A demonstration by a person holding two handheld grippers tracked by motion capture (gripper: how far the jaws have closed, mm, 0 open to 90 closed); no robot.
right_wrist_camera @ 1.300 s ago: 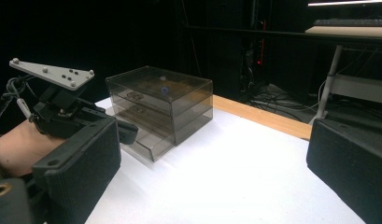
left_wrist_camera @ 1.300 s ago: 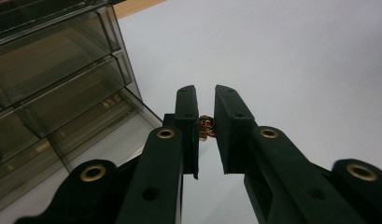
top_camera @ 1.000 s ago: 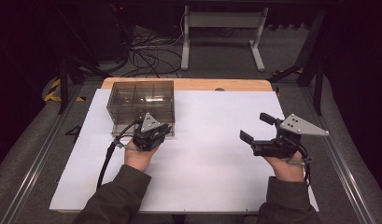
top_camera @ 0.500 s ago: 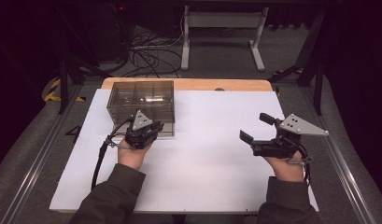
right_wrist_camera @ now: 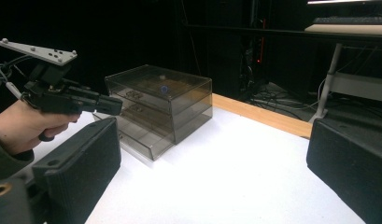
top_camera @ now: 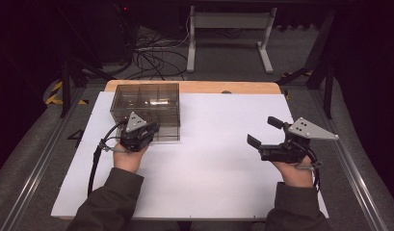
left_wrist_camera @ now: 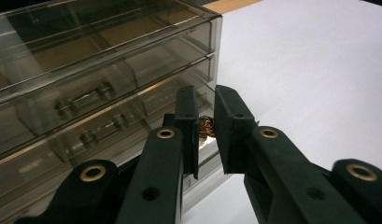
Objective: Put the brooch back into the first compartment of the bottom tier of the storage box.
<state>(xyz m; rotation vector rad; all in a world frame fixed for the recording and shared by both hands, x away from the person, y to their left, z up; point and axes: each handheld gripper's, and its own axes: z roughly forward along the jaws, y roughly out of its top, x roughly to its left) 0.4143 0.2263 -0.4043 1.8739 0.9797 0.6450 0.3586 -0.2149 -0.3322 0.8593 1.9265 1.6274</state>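
At the front of the clear drawer unit, the nearly pressed-together left tongs may shove the box instead of catching a handle, while the right tongs hang spread wide.

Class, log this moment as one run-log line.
left gripper: nearly shut, at drawer box front | right gripper: open, idle over table

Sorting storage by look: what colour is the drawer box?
Smoky grey, see-through plastic; the drawer box shows best in the right gripper view.

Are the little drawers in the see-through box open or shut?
Shut, as far as shows. In the left gripper view the drawer fronts with handles sit flush in the smoky drawer box. The left gripper is at its front corner.
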